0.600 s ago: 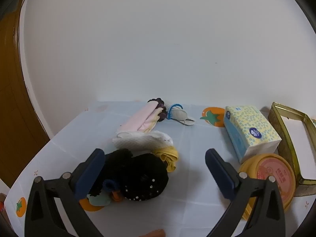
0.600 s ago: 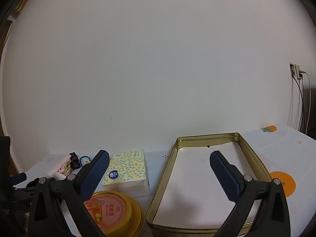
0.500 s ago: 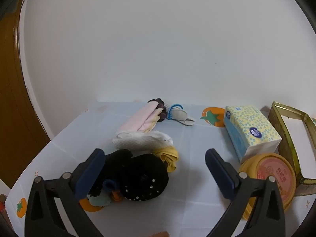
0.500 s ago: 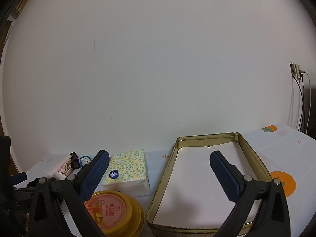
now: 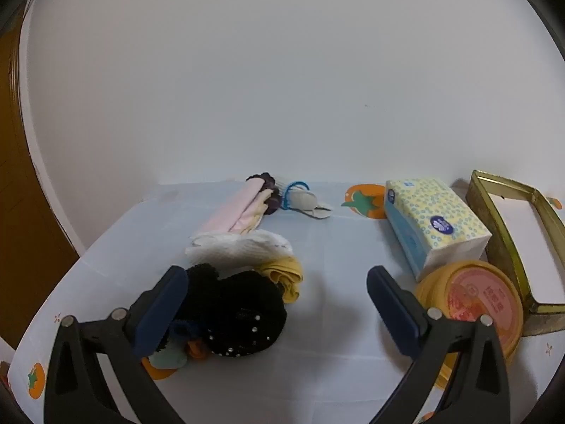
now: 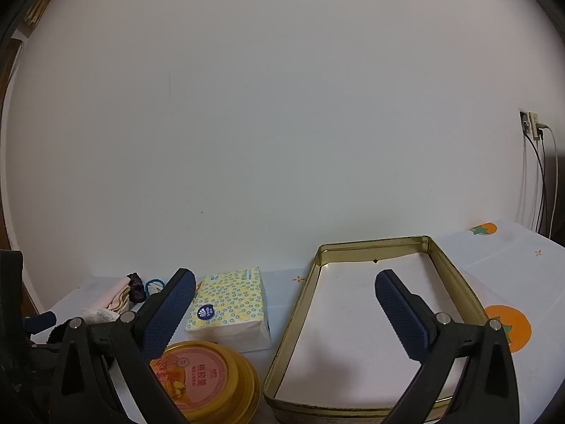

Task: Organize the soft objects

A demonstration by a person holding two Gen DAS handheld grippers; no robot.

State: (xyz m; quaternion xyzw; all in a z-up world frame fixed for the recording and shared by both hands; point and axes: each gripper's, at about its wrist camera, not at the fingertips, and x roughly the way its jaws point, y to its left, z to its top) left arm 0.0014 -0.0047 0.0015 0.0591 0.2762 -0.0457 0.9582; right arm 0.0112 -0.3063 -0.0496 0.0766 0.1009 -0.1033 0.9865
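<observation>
Soft things lie in a loose heap on the table [image 5: 335, 364] ahead of our left gripper [image 5: 277, 307], whose two blue-padded fingers stand spread wide with nothing between the pads. Closest, just past the left finger [image 5: 160, 309] and partly hidden by it, sits a black fuzzy item [image 5: 236, 311] dotted with small beads, with a pale green piece [image 5: 167, 358] and an orange bit [image 5: 196, 349] touching its near edge. Beyond it lies a white cloth [image 5: 240, 249], and a yellow cloth [image 5: 286, 275] rests against both. Farther off, near the wall, we see a pink roll [image 5: 233, 212] with a dark scrunchie [image 5: 266, 185] at its far end, and a blue hair tie [image 5: 295, 190] beside it. To the right of this gripper are a tissue pack [image 5: 430, 222] and, nearer, a round yellow tin [image 5: 473, 304] just beside the right finger [image 5: 392, 312]. Our right gripper [image 6: 282, 312] is also spread wide and holds nothing; it hangs over the near part of a gold tray [image 6: 293, 321], which holds none of the soft things. Its right finger [image 6: 400, 314] shows over the tray floor, while its left finger [image 6: 166, 312] overlaps the yellow tin [image 6: 201, 378], with the tissue pack [image 6: 231, 305] just beyond, between the fingers.
</observation>
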